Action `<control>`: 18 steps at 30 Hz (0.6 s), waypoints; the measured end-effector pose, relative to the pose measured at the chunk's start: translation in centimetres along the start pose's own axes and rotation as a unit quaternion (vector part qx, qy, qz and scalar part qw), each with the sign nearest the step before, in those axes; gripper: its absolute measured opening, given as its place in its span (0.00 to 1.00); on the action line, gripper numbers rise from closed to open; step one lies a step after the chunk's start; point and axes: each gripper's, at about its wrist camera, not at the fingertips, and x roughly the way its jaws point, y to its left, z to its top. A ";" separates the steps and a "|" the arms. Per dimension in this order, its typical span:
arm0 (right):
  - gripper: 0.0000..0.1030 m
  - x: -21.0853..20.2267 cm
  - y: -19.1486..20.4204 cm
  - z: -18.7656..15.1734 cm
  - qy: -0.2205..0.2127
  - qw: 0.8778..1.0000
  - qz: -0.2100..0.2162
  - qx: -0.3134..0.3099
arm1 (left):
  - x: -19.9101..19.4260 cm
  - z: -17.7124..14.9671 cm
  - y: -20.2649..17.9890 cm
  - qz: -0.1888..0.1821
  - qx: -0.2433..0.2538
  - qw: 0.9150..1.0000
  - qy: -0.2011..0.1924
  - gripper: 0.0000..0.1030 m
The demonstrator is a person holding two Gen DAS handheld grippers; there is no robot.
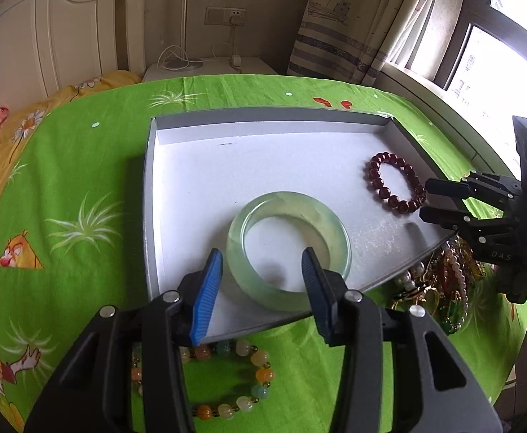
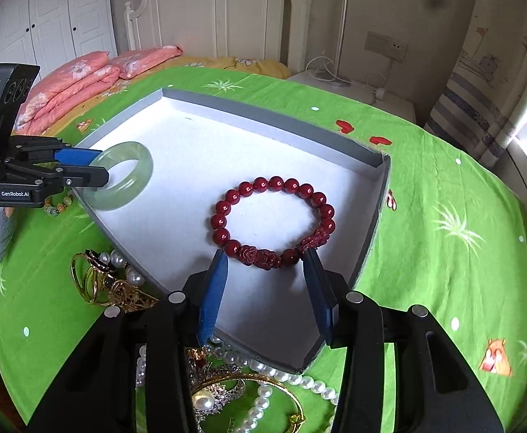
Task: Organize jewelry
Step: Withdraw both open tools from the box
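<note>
left wrist view: the left gripper (image 1: 262, 278) hangs over the near edge of the grey tray (image 1: 263, 115), its blue-padded fingers (image 1: 205, 299) spread. the pale green bangle (image 1: 288, 249) lies flat on the white tray floor, its near arc sitting between the two pads; from here i cannot tell for sure whether either pad touches it, and the left pad looks to stand clear of the rim. the ring has no long axis, so what matters is that it lies straight ahead of the fingers and slightly beyond their tips. below the tray edge, on the green cloth (image 1: 83, 180), a multicoloured bead bracelet (image 1: 205, 379) lies right under the gripper body, nearer to this hand than to the other. at the right edge the right gripper (image 1: 425, 200) shows side-on, tips beside the dark red bead bracelet (image 1: 395, 184).

right wrist view: the right gripper (image 2: 265, 263) also has its fingers (image 2: 214, 296) spread, with the carved section of the dark red bead bracelet (image 2: 274, 223) lying between the tips on the tray floor (image 2: 176, 166); the pads seem not to press on it. the bracelet lies as an oval whose longer span runs across the picture, ahead of the fingers. the left gripper (image 2: 93, 166) appears at the far left with the green bangle (image 2: 122, 176) at its tips. the unsorted heap of pearls and gold pieces (image 2: 119, 281) lies on the cloth outside the tray's near edge, just below and behind this gripper, so the right hand is the nearer one for it; reaching it would, i judge, mean drawing back toward the camera.
</note>
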 end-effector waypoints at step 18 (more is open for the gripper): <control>0.57 -6.1 6.7 -6.2 -0.024 0.999 -0.008 0.034 | -6.9 -8.9 -2.5 0.005 0.010 0.999 -0.049 0.58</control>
